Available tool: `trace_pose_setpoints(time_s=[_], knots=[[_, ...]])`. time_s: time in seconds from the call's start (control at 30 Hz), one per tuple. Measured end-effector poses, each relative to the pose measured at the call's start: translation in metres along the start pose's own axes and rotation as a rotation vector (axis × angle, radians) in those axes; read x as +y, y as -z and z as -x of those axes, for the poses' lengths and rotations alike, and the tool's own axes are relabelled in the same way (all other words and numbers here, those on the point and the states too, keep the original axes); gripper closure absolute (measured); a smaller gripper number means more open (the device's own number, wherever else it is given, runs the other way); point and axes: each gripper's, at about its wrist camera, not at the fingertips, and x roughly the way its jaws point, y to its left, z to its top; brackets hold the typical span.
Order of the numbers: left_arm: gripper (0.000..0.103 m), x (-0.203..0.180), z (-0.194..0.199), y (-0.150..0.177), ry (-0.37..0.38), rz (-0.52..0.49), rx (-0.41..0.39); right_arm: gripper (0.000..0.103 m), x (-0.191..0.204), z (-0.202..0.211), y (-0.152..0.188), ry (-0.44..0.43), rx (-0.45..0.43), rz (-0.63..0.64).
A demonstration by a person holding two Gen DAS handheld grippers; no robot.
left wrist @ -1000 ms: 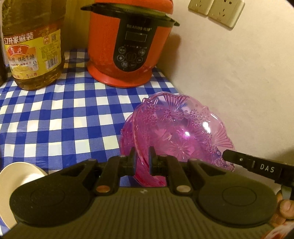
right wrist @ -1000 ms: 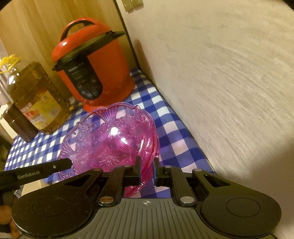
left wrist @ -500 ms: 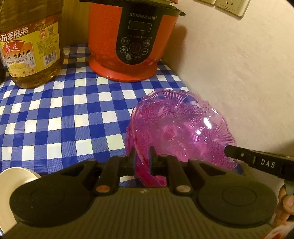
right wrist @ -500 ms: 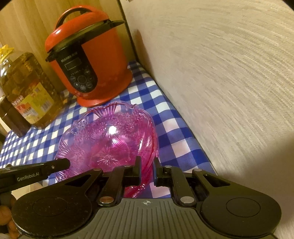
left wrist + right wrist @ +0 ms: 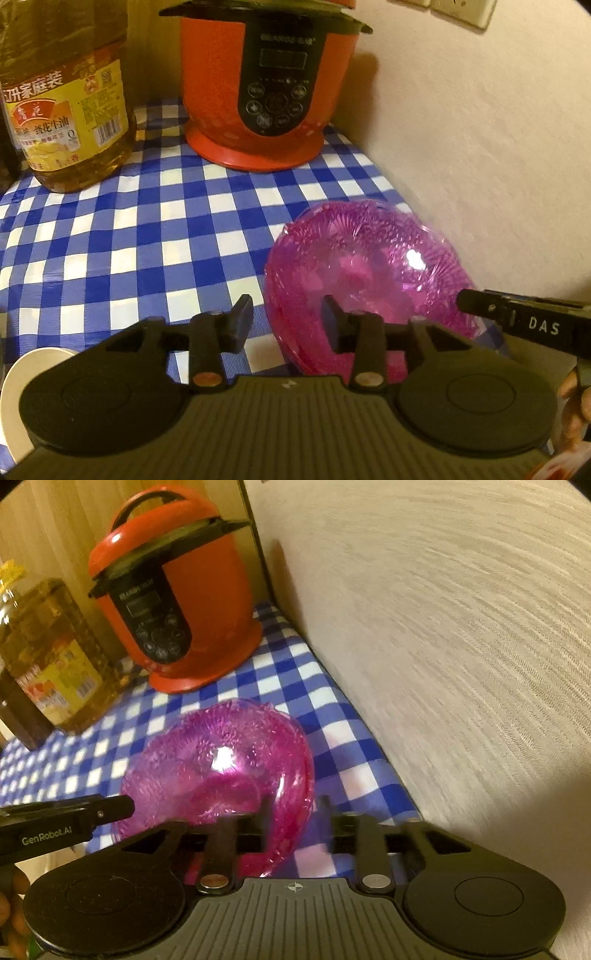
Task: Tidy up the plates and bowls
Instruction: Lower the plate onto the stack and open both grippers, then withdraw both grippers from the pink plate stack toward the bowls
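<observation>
Both my grippers opening: left gripper (image 5: 286,319) and right gripper (image 5: 293,812) each straddle the pink bowl's (image 5: 364,266) rim, pads clear of it. Bowl sits on checked cloth (image 5: 147,236).

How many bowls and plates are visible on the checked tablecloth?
2. The pink transparent plastic bowl sits by the wall on the blue-and-white checked tablecloth; a white dish shows partly at the left edge. More may be hidden.
</observation>
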Motion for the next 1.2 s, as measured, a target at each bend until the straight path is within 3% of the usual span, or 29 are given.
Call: trace_pose_setpoints(time_s=[0.83, 1.2], knots=[[0.067, -0.002, 0.016, -0.003, 0.028, 0.019, -0.042, 0.061, -0.001, 0.011, 0.001, -0.017, -0.029, 0.003], [0.067, 0.0, 0.061, 0.004, 0.044, 0.038, -0.111, 0.061, 0.008, 0.044, 0.006, -0.045, -0.088, -0.013]])
